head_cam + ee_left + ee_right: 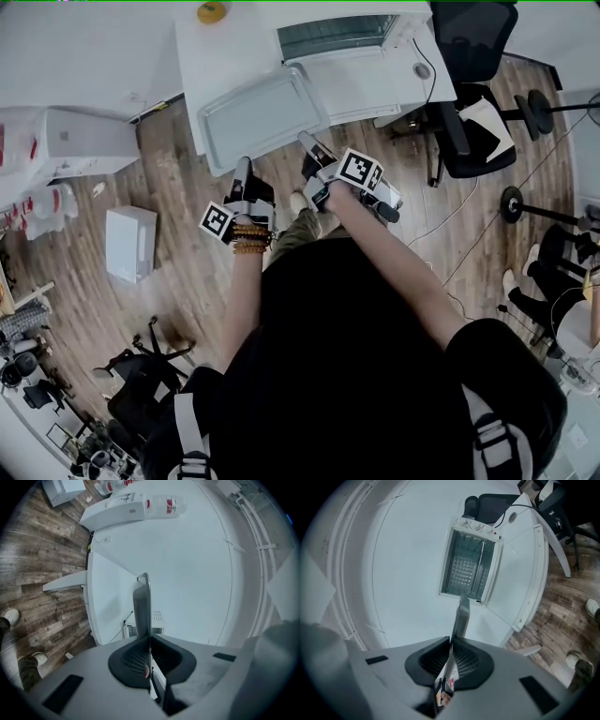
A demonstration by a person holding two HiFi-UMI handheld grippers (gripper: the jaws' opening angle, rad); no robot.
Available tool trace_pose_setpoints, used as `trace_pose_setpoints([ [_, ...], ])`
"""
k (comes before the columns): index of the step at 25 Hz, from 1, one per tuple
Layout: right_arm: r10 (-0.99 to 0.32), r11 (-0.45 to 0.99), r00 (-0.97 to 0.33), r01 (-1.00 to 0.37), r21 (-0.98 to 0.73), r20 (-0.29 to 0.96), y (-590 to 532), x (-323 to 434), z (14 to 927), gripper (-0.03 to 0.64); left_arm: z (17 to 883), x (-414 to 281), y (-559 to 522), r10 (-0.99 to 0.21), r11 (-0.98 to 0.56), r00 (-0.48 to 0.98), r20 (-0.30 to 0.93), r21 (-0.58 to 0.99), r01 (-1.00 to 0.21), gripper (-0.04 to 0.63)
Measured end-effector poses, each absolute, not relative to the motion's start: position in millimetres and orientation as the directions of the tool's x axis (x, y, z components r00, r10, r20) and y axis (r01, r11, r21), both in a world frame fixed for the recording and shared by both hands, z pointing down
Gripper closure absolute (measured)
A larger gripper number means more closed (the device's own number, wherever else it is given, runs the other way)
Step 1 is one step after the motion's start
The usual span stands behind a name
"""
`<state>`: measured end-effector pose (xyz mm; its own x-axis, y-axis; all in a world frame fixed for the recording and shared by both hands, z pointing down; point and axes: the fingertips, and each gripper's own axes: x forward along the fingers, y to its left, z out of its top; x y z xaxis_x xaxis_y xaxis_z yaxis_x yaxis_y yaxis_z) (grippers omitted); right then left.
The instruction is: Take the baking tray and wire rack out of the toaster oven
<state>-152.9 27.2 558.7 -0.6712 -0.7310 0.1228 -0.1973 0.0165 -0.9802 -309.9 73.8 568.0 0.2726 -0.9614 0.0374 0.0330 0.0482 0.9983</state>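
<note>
On tray [261,117] rim, level hand-held grippers [244,166] [306,140]

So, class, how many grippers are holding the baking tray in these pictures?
2. The left gripper is shut on the near edge of the baking tray; the right gripper is shut on the same edge, further right. Neither is hidden.

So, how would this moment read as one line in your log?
left tool: shut on baking tray | right tool: shut on baking tray | baking tray: outside toaster oven, over table edge
</note>
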Motion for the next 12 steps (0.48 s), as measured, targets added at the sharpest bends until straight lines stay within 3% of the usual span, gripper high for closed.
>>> trace_pose_setpoints([
  [12, -0.680, -0.054, -0.699, -0.257, -0.965, 0.224, 5.5, -203.4, 591.5, 0.575, 598.9, -358.4, 53.3, -0.964, 0.112, 0.248, 0.095, 0.992, 0.057, 0.565],
])
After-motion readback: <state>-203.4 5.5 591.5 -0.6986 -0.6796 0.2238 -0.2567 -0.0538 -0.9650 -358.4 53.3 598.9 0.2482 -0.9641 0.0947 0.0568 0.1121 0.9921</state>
